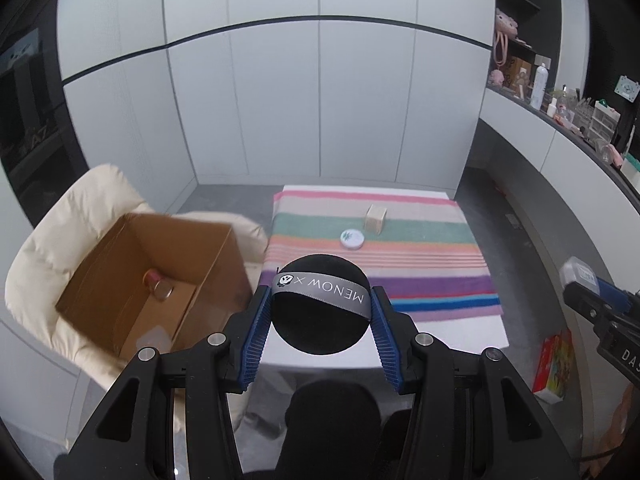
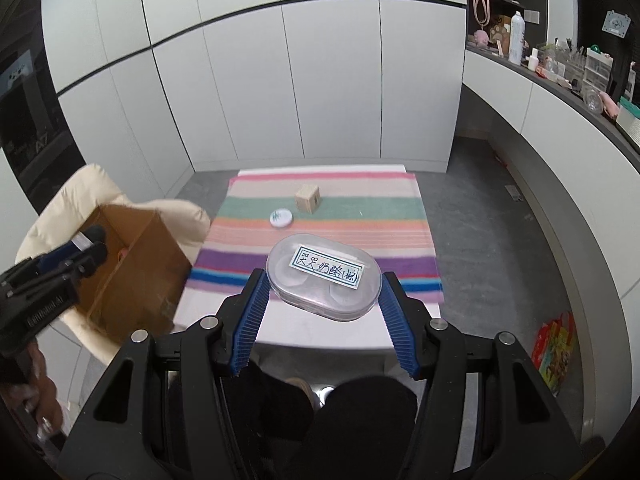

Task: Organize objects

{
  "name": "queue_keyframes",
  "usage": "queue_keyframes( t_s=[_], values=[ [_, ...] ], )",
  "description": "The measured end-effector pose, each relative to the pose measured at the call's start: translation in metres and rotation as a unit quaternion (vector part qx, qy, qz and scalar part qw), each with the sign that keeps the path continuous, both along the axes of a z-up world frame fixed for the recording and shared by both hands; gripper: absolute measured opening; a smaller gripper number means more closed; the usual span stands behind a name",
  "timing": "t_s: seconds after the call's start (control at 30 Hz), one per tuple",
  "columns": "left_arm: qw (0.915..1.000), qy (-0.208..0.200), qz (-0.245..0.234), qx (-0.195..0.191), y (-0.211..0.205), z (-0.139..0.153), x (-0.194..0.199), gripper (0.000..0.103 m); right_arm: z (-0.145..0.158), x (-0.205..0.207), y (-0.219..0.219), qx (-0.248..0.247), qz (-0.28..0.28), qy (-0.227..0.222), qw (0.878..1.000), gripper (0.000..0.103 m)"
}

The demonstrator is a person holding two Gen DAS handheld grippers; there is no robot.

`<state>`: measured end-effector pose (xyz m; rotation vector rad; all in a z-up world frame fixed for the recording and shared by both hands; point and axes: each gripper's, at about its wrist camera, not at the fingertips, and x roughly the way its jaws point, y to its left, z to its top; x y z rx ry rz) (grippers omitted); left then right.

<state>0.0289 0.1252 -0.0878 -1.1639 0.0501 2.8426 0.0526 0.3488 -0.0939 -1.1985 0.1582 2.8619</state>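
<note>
Cardboard box (image 1: 152, 280) sits open on a cream cushioned chair (image 1: 60, 232) at about nine o'clock from the bench (image 1: 304, 354); in the left wrist view a small jar (image 1: 158, 285) with a pinkish body lies on its floor, and whatever else is inside is too blurred to tell. The left claw (image 1: 320, 308) is clamped on a black round puff (image 1: 320, 320) crossed by a grey ribbon printed "MENOW", held above the near edge of the striped cloth (image 1: 420, 264). The right claw (image 2: 324, 292) is clamped on a clear oval plastic case (image 2: 324, 280) with a handwritten label on its lid; two rounded shapes show dimly through the plastic, but what they are cannot be made out. On the cloth, toward twelve o'clock, a round white tin (image 2: 281, 217) lies flat, and just beyond it at one o'clock stands a small wooden cube (image 2: 307, 199), the two close but apart. On the floor at four o'clock leans a colourful packet (image 2: 554, 350).
</note>
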Motion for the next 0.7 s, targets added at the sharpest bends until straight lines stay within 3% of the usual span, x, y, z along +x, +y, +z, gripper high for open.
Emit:
queue_keyframes(
  t_s=[0.27, 0.7],
  values=[
    [0.9998, -0.009, 0.018, 0.009, -0.021, -0.013, 0.026, 0.050, -0.013, 0.024, 0.004, -0.004, -0.001, -0.023, 1.000, 0.059],
    [0.9988, -0.011, 0.037, 0.029, -0.037, -0.013, 0.018, 0.050, -0.024, 0.019, -0.014, 0.002, 0.022, -0.038, 0.999, 0.059]
  ],
)
